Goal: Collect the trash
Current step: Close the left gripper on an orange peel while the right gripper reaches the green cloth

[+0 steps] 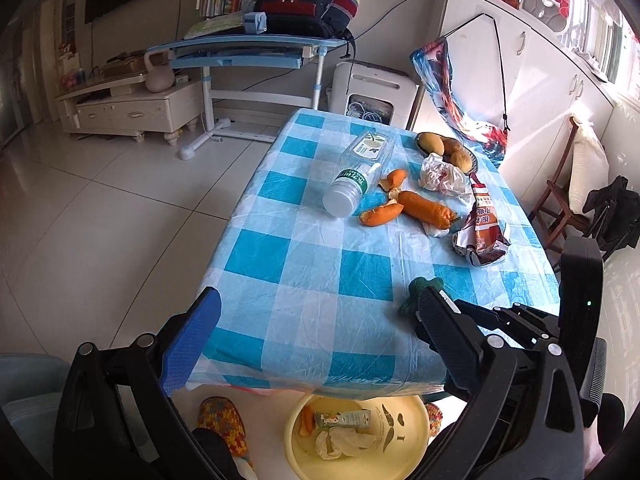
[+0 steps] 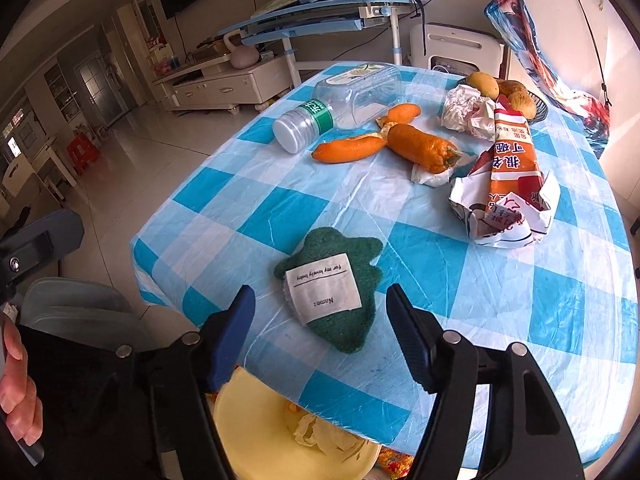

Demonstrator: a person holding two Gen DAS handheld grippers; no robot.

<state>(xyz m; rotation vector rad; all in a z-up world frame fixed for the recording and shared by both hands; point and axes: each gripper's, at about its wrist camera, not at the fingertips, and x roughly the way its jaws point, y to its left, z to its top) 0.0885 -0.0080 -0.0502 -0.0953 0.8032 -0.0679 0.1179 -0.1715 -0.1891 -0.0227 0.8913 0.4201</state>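
Observation:
On the blue checked table [image 1: 304, 264] lie an empty plastic bottle [image 1: 358, 174] [image 2: 340, 100], orange peels [image 1: 408, 204] [image 2: 384, 140], a crumpled white wrapper [image 1: 444, 176] [image 2: 468, 114], an orange snack packet [image 1: 482, 232] [image 2: 510, 184] and a green felt piece with a white label [image 2: 328, 288] [image 1: 420, 292]. A yellow basin [image 1: 360, 436] [image 2: 256, 432] on the floor under the near table edge holds a small carton, peel and tissue. My left gripper [image 1: 316, 344] is open and empty above the near edge. My right gripper [image 2: 320, 328] is open, its fingers either side of the green felt piece.
A dish of potatoes [image 1: 444, 146] [image 2: 504, 94] stands at the table's far right. A colourful cloth [image 1: 448, 92] hangs beyond it. A wooden chair [image 1: 560, 200] stands to the right, a blue desk [image 1: 248, 48] and TV cabinet [image 1: 132, 108] beyond. Knitted slippers [image 1: 224, 424] lie by the basin.

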